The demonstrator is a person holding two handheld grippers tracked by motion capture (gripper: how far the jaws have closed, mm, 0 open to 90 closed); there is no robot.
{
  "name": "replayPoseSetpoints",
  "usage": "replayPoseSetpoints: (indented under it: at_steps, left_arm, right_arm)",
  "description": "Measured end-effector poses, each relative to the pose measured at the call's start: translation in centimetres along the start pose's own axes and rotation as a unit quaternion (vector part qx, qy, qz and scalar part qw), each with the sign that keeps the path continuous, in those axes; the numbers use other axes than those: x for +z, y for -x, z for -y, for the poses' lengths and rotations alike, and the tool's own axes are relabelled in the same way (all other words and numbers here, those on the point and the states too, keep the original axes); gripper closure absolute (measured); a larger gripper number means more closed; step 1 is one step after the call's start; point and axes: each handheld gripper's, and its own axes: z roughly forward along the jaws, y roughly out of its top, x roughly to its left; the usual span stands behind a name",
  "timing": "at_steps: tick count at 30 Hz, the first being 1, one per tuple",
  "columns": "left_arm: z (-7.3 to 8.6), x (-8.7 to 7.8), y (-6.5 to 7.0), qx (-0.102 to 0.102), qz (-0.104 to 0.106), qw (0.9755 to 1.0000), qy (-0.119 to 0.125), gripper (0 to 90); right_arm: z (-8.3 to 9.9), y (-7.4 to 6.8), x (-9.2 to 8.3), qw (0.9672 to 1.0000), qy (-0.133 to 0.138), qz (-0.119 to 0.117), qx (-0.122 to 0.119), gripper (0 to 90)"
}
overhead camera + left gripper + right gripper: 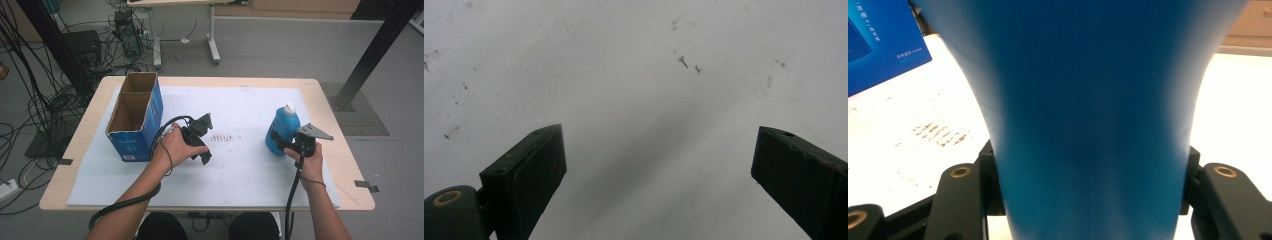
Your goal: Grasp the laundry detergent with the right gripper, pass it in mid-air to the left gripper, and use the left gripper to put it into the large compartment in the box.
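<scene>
Both forearms are bare, with no sleeves. The left gripper [199, 141] and right gripper [292, 143] are black, each trailing a thick black cable, and the right one carries a grey three-cornered plate [314, 132] on top. Brass-coloured rings [960, 172] mark the joints of the black jaws.

blue bottle [281, 131] with a white cap stands upright on the right side of the white mat [250, 170], well apart from the open blue box at left, its blue body [1093, 125] pinched between two black jaws.
</scene>
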Motion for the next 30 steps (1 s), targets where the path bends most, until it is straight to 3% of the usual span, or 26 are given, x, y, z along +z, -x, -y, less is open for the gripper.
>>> replayPoseSetpoints:
  at_steps: [30]
  left_arm:
    - [-0.03,-0.12,0.07,0.000,0.000,1.0000,0.002,7.8]
  right_arm:
    - [-0.10,-0.13,-0.02,0.9999,-0.001,0.003,-0.013,41.1]
